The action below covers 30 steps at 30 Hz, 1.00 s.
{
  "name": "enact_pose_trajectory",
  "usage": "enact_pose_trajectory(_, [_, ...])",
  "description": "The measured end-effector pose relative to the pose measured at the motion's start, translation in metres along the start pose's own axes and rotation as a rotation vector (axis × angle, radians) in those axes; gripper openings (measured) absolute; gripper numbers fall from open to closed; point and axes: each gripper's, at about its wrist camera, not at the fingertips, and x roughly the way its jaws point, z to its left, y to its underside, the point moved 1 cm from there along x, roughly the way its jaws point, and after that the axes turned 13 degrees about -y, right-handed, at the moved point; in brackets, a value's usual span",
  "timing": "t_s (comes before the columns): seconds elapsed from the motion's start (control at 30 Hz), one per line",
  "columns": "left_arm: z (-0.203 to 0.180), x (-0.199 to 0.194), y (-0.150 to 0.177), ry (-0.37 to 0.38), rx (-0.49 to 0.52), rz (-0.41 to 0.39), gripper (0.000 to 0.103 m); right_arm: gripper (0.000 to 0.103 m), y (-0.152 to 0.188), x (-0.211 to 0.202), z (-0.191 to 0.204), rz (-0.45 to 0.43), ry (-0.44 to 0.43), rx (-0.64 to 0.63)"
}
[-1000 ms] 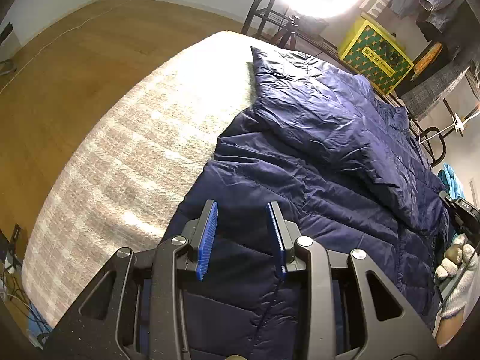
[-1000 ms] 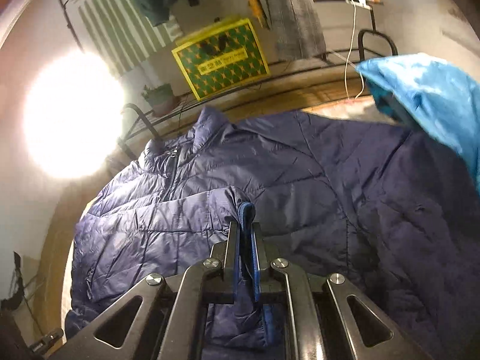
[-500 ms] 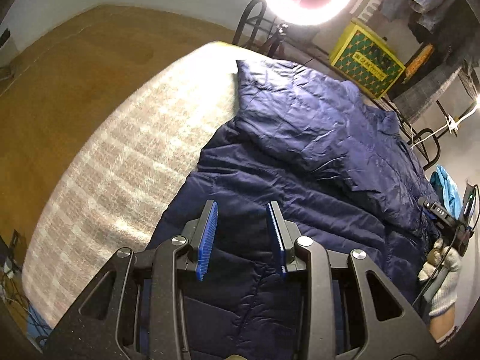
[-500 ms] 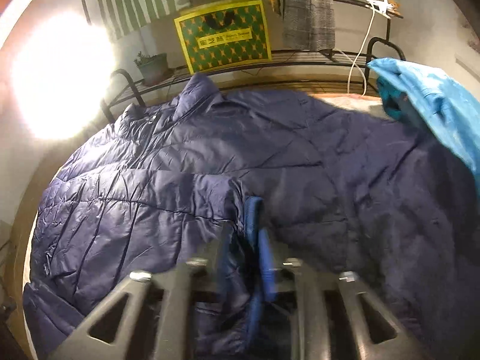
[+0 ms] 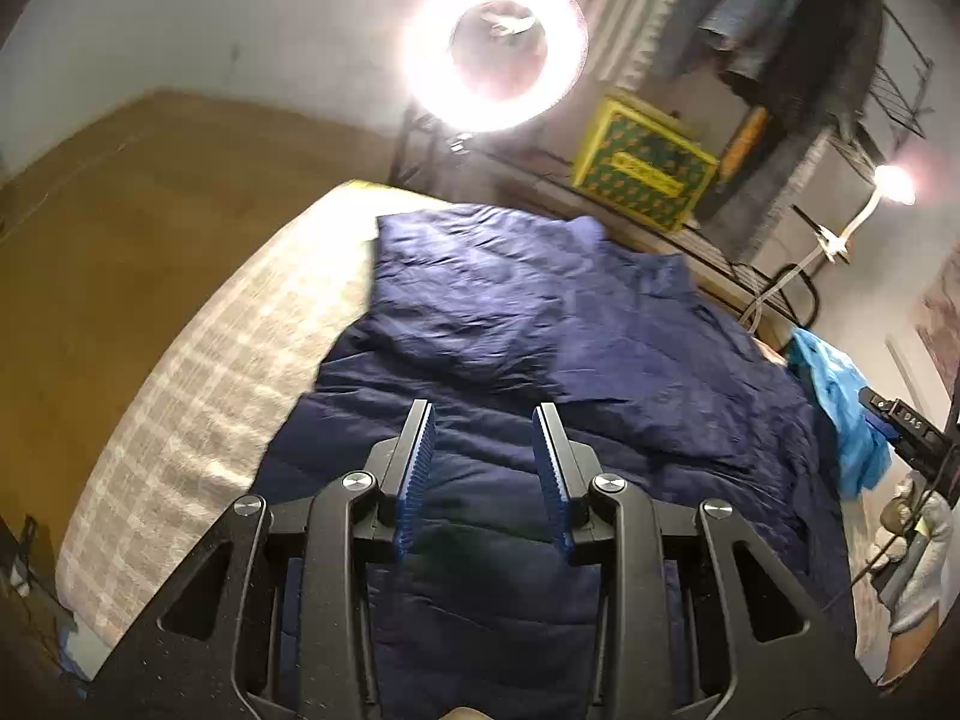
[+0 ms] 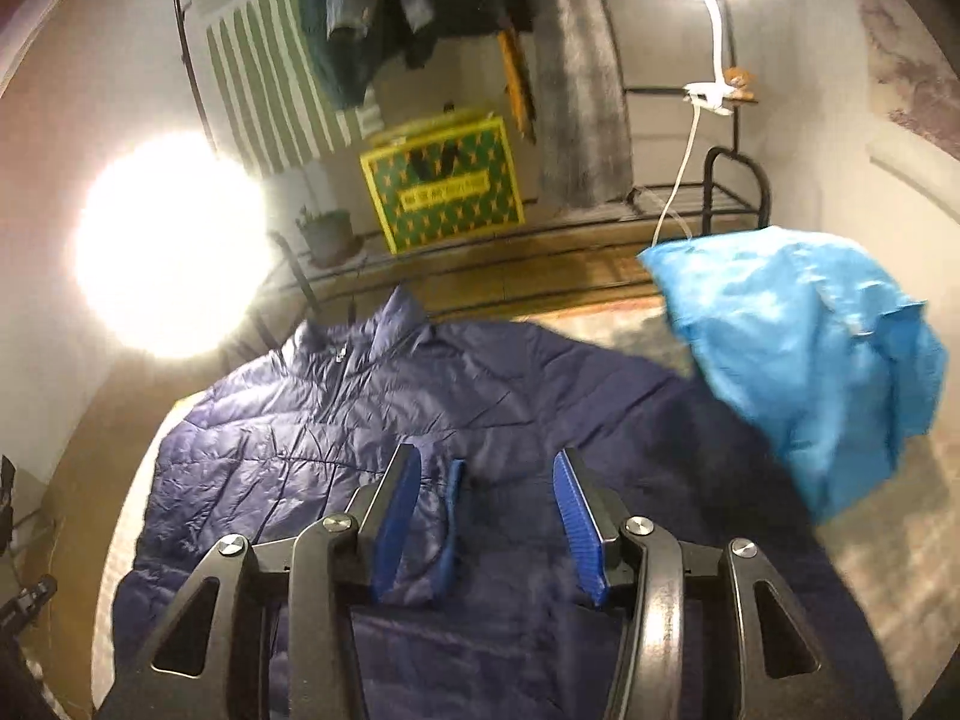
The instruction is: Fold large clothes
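Observation:
A navy quilted puffer jacket (image 5: 540, 360) lies spread on a bed with a checked cover (image 5: 198, 408), one sleeve folded across its body. My left gripper (image 5: 485, 456) is open and empty, held above the jacket's lower part. In the right wrist view the jacket (image 6: 360, 420) lies collar away from me, and a sleeve cuff with blue lining (image 6: 450, 516) rests between the fingers. My right gripper (image 6: 486, 504) is open above the jacket, holding nothing.
A light blue garment (image 6: 810, 360) lies at the bed's right side, also seen in the left wrist view (image 5: 840, 408). A bright ring light (image 5: 492, 54), a yellow-green box (image 6: 444, 192) on a metal rack, and hanging clothes (image 6: 420, 0) stand behind the bed. Wooden floor (image 5: 120, 240) lies left.
My right gripper has opened and let go of the sleeve cuff, which now lies on the jacket. Both grippers have tilted up and drawn back, so more of the room shows.

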Motion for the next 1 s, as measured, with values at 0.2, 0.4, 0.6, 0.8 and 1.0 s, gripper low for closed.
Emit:
enact_pose_trajectory(0.2, [-0.049,-0.045,0.015,0.108,0.073,-0.029,0.035,0.052,0.013,-0.08,-0.033,-0.044,0.006,0.026])
enact_pose_trajectory(0.4, [-0.106,-0.082,0.045,0.209,0.187,-0.039,0.044,0.052,0.036,-0.146,-0.07,-0.065,0.037,0.061])
enact_pose_trajectory(0.6, [-0.15,-0.095,0.078,0.254,0.302,-0.023,0.046,0.054,0.081,-0.195,-0.112,-0.028,0.096,0.089])
enact_pose_trajectory(0.8, [-0.186,-0.09,0.11,0.272,0.402,0.019,0.046,0.055,0.14,-0.223,-0.178,0.047,0.178,0.191])
enact_pose_trajectory(1.0, [-0.206,-0.081,0.124,0.281,0.448,0.047,0.046,0.057,0.175,-0.229,-0.223,0.097,0.228,0.274])
